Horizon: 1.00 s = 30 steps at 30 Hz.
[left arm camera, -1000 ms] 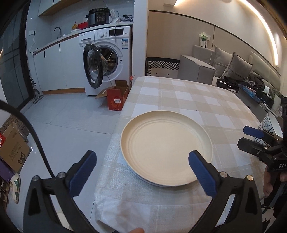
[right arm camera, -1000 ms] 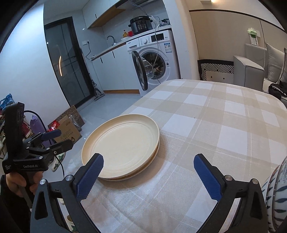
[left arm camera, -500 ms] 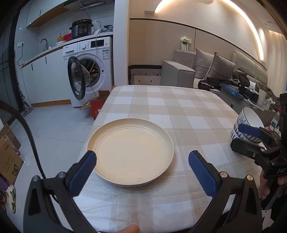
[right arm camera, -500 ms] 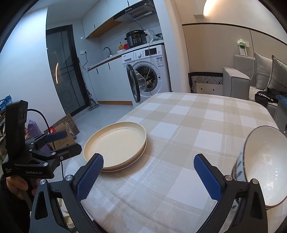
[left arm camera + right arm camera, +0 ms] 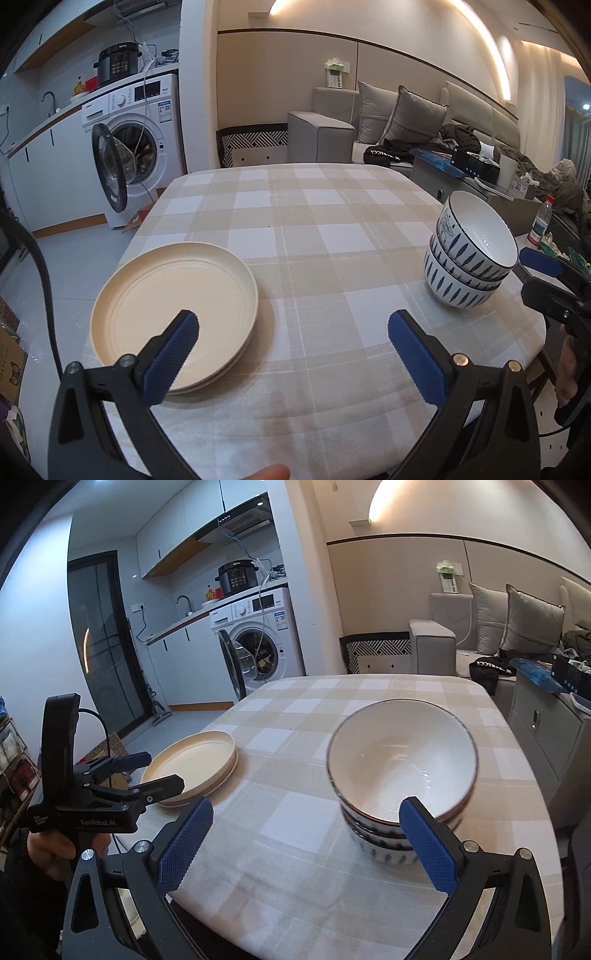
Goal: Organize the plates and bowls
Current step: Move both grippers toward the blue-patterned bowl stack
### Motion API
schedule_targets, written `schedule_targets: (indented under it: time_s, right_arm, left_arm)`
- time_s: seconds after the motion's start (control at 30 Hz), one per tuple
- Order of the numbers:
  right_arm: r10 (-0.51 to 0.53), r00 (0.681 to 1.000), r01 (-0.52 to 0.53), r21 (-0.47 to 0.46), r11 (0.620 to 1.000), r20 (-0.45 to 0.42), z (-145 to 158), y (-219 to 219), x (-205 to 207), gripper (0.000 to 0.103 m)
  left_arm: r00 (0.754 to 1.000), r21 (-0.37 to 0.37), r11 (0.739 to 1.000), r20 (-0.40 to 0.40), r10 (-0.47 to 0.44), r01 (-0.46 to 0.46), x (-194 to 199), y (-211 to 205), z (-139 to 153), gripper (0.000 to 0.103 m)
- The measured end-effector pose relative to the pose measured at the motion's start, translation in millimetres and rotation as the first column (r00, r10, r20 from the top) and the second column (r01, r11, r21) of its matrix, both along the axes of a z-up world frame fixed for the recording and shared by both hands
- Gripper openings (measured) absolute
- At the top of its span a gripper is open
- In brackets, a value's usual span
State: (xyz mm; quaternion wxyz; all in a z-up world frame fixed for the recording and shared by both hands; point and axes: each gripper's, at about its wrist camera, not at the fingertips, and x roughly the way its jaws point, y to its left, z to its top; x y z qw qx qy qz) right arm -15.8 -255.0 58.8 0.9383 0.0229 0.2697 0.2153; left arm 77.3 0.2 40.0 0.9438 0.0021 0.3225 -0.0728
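On the checked tablecloth (image 5: 314, 229) two groups of dishes were standing well apart: a stack of cream plates (image 5: 173, 302) near the left edge of the table and a stack of three patterned bowls (image 5: 469, 258) near the right edge. The left gripper (image 5: 291, 343) hovered low over the near part of the table with its jaws wide apart and with nothing between them; one of its blue pads overlapped the near rim of the plates in the left wrist view, but I could not tell if it touched them. The right gripper (image 5: 306, 838) was also spread wide and held nothing, and the bowls (image 5: 400, 771) sat just in front of its right finger. In the right wrist view the plates (image 5: 192, 764) lay beyond the left gripper (image 5: 147, 771), which appeared at the left side. From how the things lay, I judged that the sorting itself was mostly done, because plates were with plates and bowls with bowls, and no loose dish was visible. The step in hand seemed to be a pause above the two stacks. If a stack needed moving or straightening, the next move would call for lowering one gripper to a rim and closing gently, since stacked ceramic can slide or chip.
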Motion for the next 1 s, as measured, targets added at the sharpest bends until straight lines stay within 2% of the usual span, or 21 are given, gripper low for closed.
schedule_targets:
  time_s: [0.2, 0.4, 0.57, 0.73, 1.0]
  right_arm:
    - [-0.073, 0.997, 0.073, -0.006, 0.997, -0.008, -4.7, -49.0, -8.5, 0.103]
    - [-0.082, 0.996, 0.080, -0.040, 0.996, -0.028, -20.5, -81.8, 2.5, 0.103]
    - [-0.042, 0.995, 0.035, -0.074, 0.997, -0.085, -41.4, -95.0, 28.6, 0.103]
    - [-0.003, 0.991, -0.008, -0.080, 0.997, -0.137, -58.2, -103.1, 56.0, 0.103]
    - [0.145, 0.977, -0.170, -0.161, 0.972, -0.159, -75.5, -101.7, 89.8, 0.103]
  left_arm:
    - [0.997, 0.002, 0.997, -0.027, -0.078, 0.078, 16.8, -33.7, -9.1, 0.103]
    - [0.983, 0.023, 0.984, -0.051, -0.177, 0.179, 30.5, -66.5, -21.5, 0.103]
    - [0.968, 0.051, 0.967, -0.061, -0.245, 0.248, 38.2, -87.5, -29.0, 0.103]
    - [0.955, 0.059, 0.957, -0.104, -0.279, 0.286, 48.9, -103.4, -37.4, 0.103]
    - [0.932, 0.063, 0.938, -0.153, -0.328, 0.340, 61.1, -121.3, -47.6, 0.103]
